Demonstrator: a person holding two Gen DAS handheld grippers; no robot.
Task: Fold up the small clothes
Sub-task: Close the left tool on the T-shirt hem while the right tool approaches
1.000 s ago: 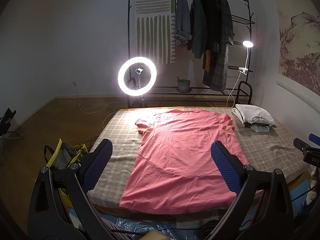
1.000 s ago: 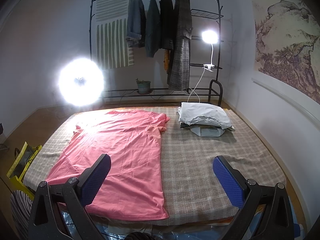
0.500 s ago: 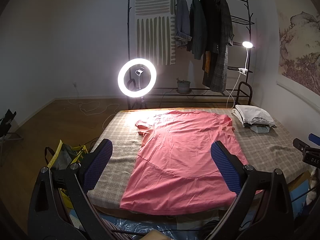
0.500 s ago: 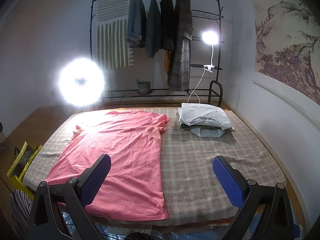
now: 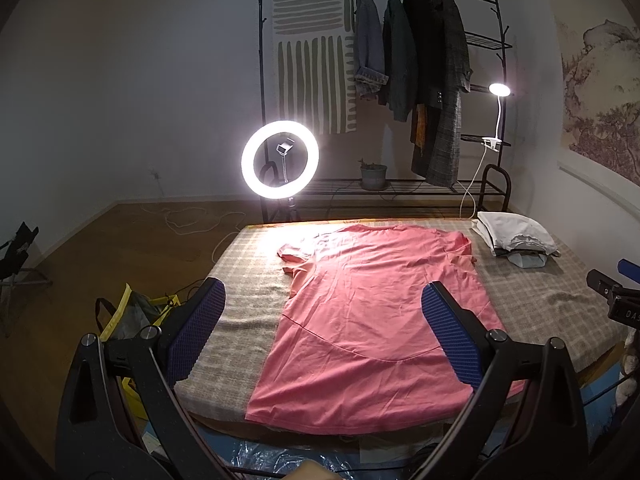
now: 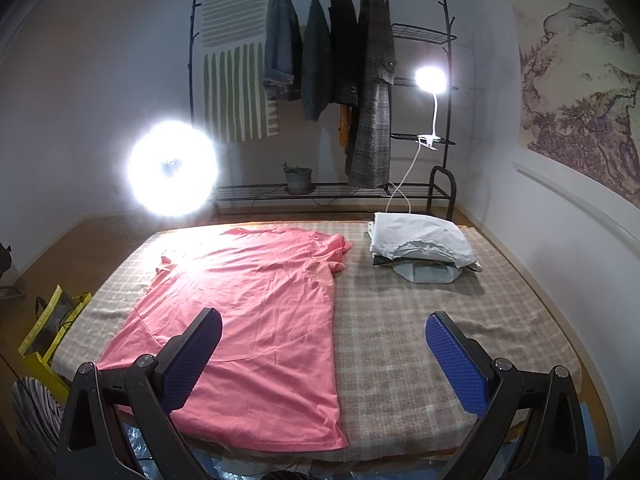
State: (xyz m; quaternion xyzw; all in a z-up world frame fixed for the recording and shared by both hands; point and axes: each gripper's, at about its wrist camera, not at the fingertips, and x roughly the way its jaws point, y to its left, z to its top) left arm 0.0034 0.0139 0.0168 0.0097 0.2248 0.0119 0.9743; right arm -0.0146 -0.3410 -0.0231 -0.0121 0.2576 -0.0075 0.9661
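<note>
A pink T-shirt (image 5: 372,316) lies spread flat on the checked table (image 5: 248,276), hem toward me, collar at the far end. It also shows in the right wrist view (image 6: 256,312), on the table's left half. My left gripper (image 5: 324,334) is open and empty, held above the near edge with the shirt's hem between its blue pads. My right gripper (image 6: 324,356) is open and empty, above the near edge over the shirt's right side and bare table (image 6: 408,336). Part of the right gripper (image 5: 616,296) shows at the left wrist view's right edge.
A stack of folded clothes (image 6: 420,244) sits at the table's far right, also in the left wrist view (image 5: 516,240). A ring light (image 5: 280,164) stands behind the table's far left. A clothes rack (image 6: 332,80) with a clip lamp (image 6: 430,80) lines the back wall. A yellow bag (image 5: 128,320) sits on the floor left.
The view has shifted very slightly; both grippers stay open above the near edge and the shirt has not moved.
</note>
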